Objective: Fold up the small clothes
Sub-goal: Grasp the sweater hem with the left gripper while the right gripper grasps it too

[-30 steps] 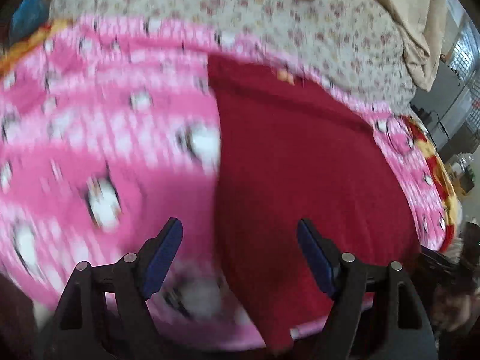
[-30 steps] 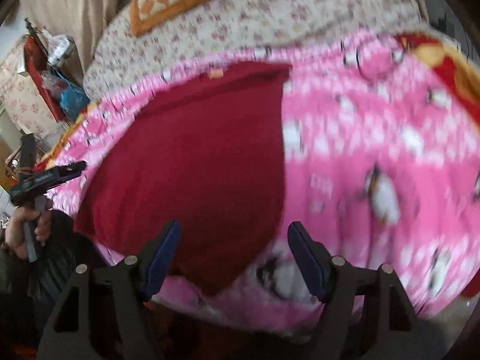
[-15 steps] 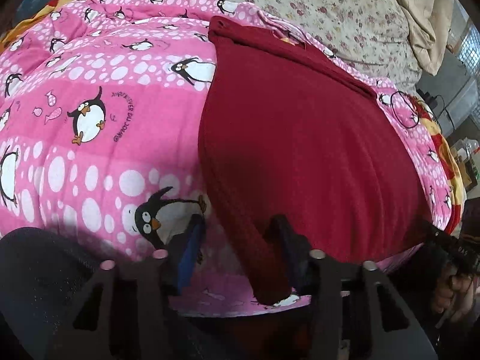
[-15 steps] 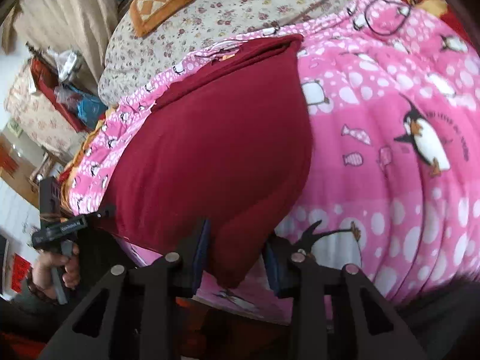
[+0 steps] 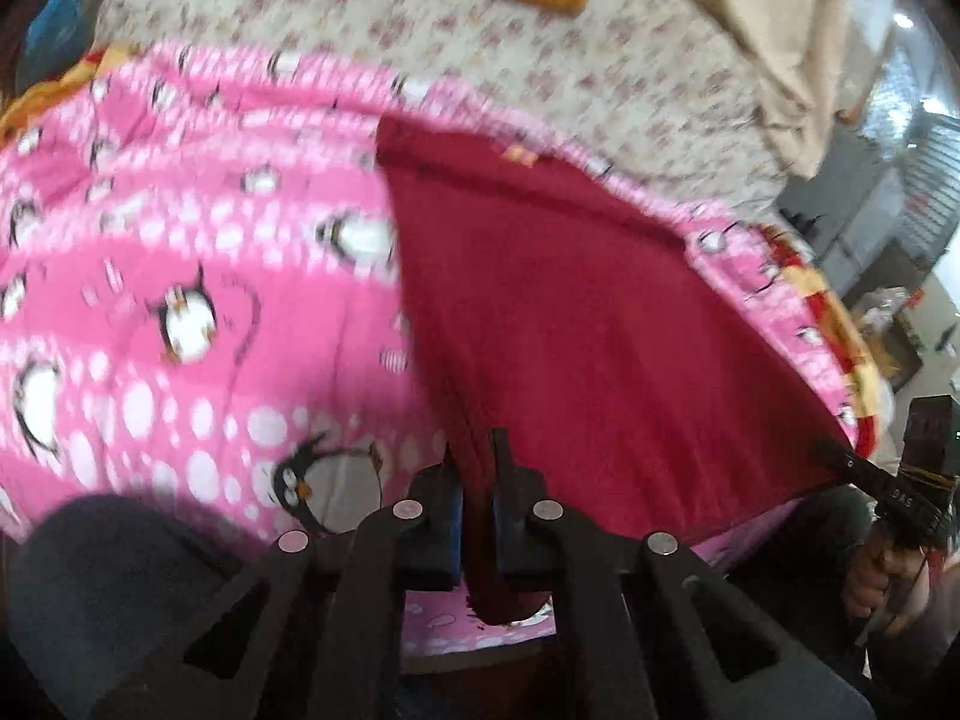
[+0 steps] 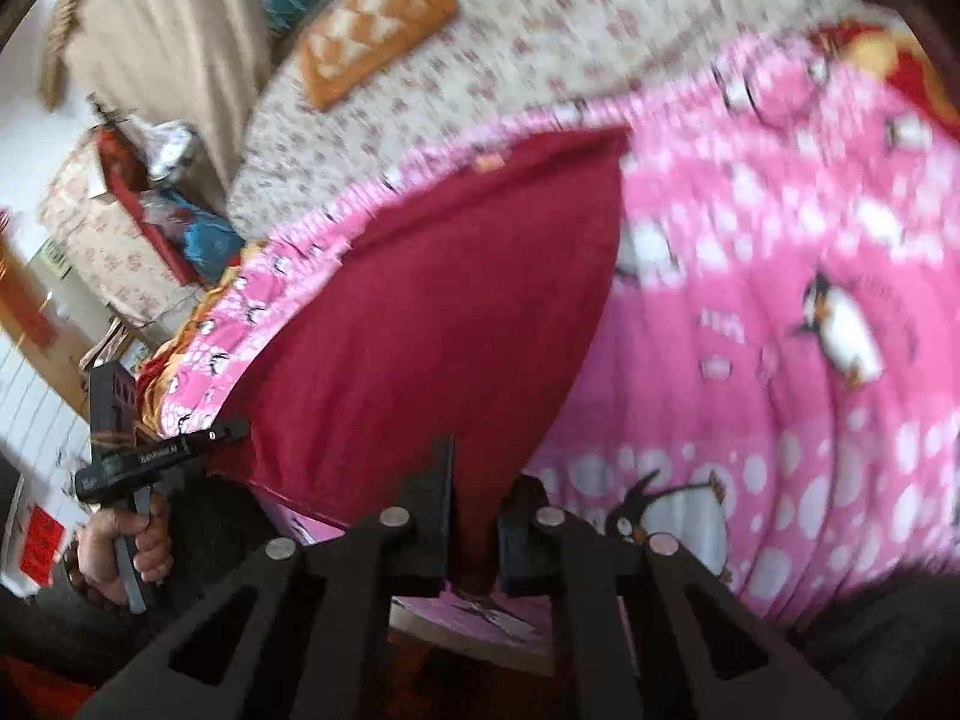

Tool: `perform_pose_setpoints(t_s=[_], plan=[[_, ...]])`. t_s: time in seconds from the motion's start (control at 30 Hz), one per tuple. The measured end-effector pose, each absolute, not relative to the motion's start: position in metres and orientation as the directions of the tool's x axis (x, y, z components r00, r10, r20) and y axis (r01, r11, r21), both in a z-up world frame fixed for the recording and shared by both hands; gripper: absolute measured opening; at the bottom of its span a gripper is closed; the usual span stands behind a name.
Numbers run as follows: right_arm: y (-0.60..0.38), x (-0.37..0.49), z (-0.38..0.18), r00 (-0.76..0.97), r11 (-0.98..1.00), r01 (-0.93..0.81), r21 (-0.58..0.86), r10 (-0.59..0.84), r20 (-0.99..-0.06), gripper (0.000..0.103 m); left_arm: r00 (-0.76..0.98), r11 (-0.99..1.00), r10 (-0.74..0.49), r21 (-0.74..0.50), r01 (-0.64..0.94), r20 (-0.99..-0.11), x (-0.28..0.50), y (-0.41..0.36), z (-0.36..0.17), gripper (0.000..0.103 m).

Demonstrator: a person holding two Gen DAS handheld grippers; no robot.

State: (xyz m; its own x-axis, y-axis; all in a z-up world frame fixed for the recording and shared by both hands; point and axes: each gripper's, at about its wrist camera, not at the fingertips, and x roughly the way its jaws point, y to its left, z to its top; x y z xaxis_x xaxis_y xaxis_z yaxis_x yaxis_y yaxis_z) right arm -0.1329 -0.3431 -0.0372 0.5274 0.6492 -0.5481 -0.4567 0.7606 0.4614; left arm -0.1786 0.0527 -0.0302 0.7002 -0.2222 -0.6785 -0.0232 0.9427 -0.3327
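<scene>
A dark red garment (image 5: pixel 576 324) lies spread on a pink penguin-print blanket (image 5: pixel 180 312). My left gripper (image 5: pixel 477 480) is shut on the garment's near left corner, and the cloth hangs down between the fingers. In the right wrist view the same garment (image 6: pixel 456 324) lies on the blanket (image 6: pixel 780 312). My right gripper (image 6: pixel 474 492) is shut on the garment's near right corner. Each gripper also shows at the edge of the other's view, the right one (image 5: pixel 888 492) and the left one (image 6: pixel 162 456).
A floral bedsheet (image 5: pixel 480 36) lies beyond the blanket with an orange checked cushion (image 6: pixel 372 30) on it. A beige curtain (image 5: pixel 798 30) hangs at the far right. Cluttered furniture (image 6: pixel 120 192) stands left of the bed.
Both grippers went from wide open to shut on the garment's near corners. The near edge of the garment is now pinched and pulled up a little.
</scene>
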Motion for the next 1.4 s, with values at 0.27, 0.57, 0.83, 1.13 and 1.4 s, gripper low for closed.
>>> perform_pose_setpoints(t_s=[0.27, 0.57, 0.83, 1.13, 1.4], plan=[[-0.360, -0.192, 0.042, 0.564, 0.691, -0.614, 0.382, 0.722, -0.401, 0.008, 0.769, 0.912, -0.326, -0.396, 0.104, -0.550, -0.244, 0.066, 0.032, 0.000], [-0.399, -0.248, 0.122, 0.574, 0.603, -0.712, 0.362, 0.795, -0.196, 0.008, 0.841, 0.878, -0.419, -0.387, 0.281, -0.342, -0.290, 0.055, 0.103, 0.000], [-0.382, -0.162, 0.106, 0.688, 0.710, -0.569, 0.415, 0.688, -0.233, 0.008, 0.861, 0.890, -0.275, -0.451, 0.060, -0.429, -0.185, 0.070, 0.092, 0.000], [-0.340, 0.000, 0.050, 0.673, 0.824, -0.280, 0.493, 0.534, -0.511, 0.008, 0.766, 0.918, -0.149, -0.376, -0.127, -0.625, -0.038, 0.084, 0.036, 0.000], [-0.324, 0.087, -0.007, 0.648, 0.854, -0.159, 0.496, 0.469, -0.600, 0.008, 0.690, 0.906, -0.121, -0.363, -0.216, -0.713, 0.033, 0.095, -0.014, 0.000]])
